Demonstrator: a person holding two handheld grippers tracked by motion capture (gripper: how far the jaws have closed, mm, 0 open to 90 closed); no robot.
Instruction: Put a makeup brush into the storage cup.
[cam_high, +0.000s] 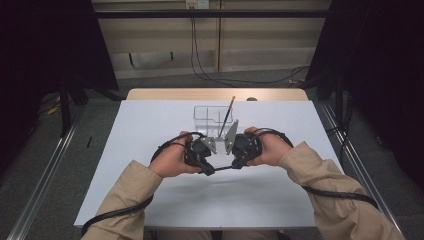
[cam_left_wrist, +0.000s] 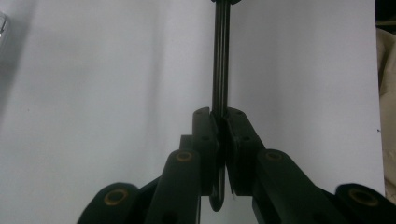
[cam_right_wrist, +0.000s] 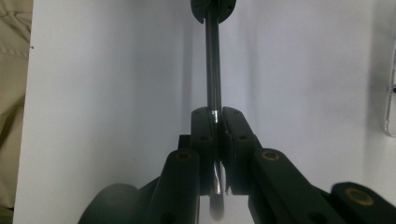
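Note:
A slim dark pen (cam_high: 223, 169) spans the short gap between my two grippers, held level above the white table sheet (cam_high: 145, 125). My left gripper (cam_high: 209, 170) is shut on one end and my right gripper (cam_high: 234, 165) is shut on the other, and they face each other. In the left gripper view, the pen (cam_left_wrist: 221, 56) runs straight up from my shut left gripper (cam_left_wrist: 221, 114). In the right gripper view, the pen (cam_right_wrist: 213, 60) rises from my shut right gripper (cam_right_wrist: 215, 112) to the left gripper (cam_right_wrist: 212, 9) at the top edge.
A clear plastic holder (cam_high: 212, 120) stands just beyond the grippers with a thin dark stick (cam_high: 227, 110) leaning in it. Its wall shows at the right edge (cam_right_wrist: 391, 93) in the right gripper view. Bare wood (cam_high: 215, 94) shows at the table's far edge.

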